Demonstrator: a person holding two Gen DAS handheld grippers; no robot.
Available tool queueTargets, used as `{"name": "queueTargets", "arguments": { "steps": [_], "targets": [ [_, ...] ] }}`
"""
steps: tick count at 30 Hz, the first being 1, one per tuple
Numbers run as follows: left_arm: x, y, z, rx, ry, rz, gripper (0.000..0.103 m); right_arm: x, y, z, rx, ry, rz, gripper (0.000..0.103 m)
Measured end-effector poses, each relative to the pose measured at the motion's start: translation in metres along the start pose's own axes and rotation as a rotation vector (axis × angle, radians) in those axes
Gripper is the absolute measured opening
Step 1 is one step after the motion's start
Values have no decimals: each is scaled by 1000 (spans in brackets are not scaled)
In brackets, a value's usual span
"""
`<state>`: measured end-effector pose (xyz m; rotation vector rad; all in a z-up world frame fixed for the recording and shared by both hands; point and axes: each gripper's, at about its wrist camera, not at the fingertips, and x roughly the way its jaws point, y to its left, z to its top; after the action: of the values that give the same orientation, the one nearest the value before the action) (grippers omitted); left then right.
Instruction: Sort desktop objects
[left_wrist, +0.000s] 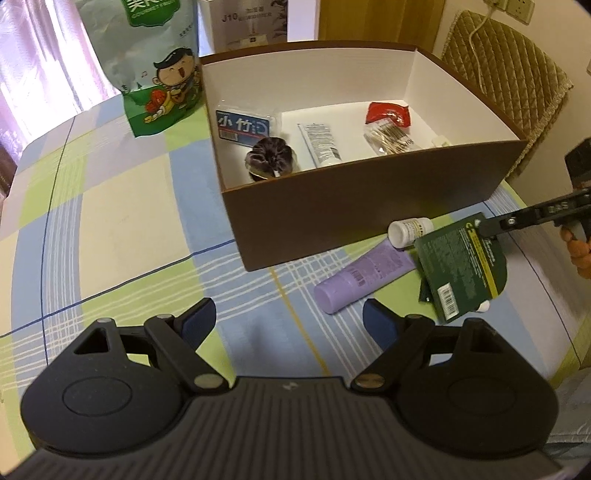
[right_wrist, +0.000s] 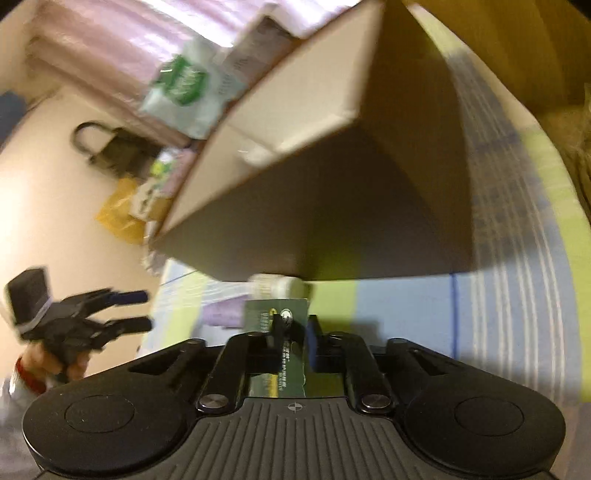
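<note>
A: Near field. Left gripper (left_wrist: 288, 319) is held wide open above the checked tablecloth (left_wrist: 110, 229); nothing is seen between its pads. Just beyond, a purple tube (left_wrist: 364, 275) lies flat.

B: And the right gripper (right_wrist: 293, 328)?

A: Closed on the dark green packet (left_wrist: 461, 264), pinched at its upper edge. The packet is tilted over the purple tube and a small white bottle (left_wrist: 410, 230), both just in front of the brown box (left_wrist: 332, 199).

B: How should the step be done well?

A: Judged: the packet should be lifted clear of the box's near wall before release, without the bottle being dragged.

B: Farther out?

A: Inside the box, a white tube (left_wrist: 321, 144), a dark scrunchie (left_wrist: 271, 160), a red-topped bag (left_wrist: 388, 125). Behind, a green snack bag (left_wrist: 162, 74) stands upright.
</note>
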<state>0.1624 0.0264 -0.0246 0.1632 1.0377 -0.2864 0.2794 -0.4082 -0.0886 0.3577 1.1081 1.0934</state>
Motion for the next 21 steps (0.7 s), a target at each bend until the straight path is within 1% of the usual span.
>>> {"name": "queueTargets", "arguments": {
  "steps": [2,5,8,10,13,14,16,18,19,20,21],
  "targets": [
    [-1,2,-1,-7,2,5,84,-9,20,-2,-97,2,16,7],
    [0,6,-4,-17,11,14,84,-21,59,-10,-313,34,-19,7],
    [-1,8,-6,-29,15,19,84,-28,96,-29,-550,81,-41,7],
    [-2,9,-8,-35,16,19,84,-25,117,-41,-696,128,-57,7],
    [-3,9,-10,-35,16,23,84,-20,137,-59,-861,198,-76,7],
    [-4,9,-11,-36,16,23,84,-17,140,-64,-893,228,-71,7],
    [-4,9,-14,-41,17,25,84,-10,141,-73,-916,294,-54,7],
    [-5,9,-18,-49,19,26,84,-3,139,-79,-895,341,-49,7],
    [-5,9,-19,-53,20,26,84,0,135,-80,-859,362,-46,7],
    [-6,9,-22,-58,22,27,84,2,130,-80,-822,388,-38,17],
    [-6,9,-25,-63,24,28,84,5,125,-81,-788,404,-39,30]
  ]
}}
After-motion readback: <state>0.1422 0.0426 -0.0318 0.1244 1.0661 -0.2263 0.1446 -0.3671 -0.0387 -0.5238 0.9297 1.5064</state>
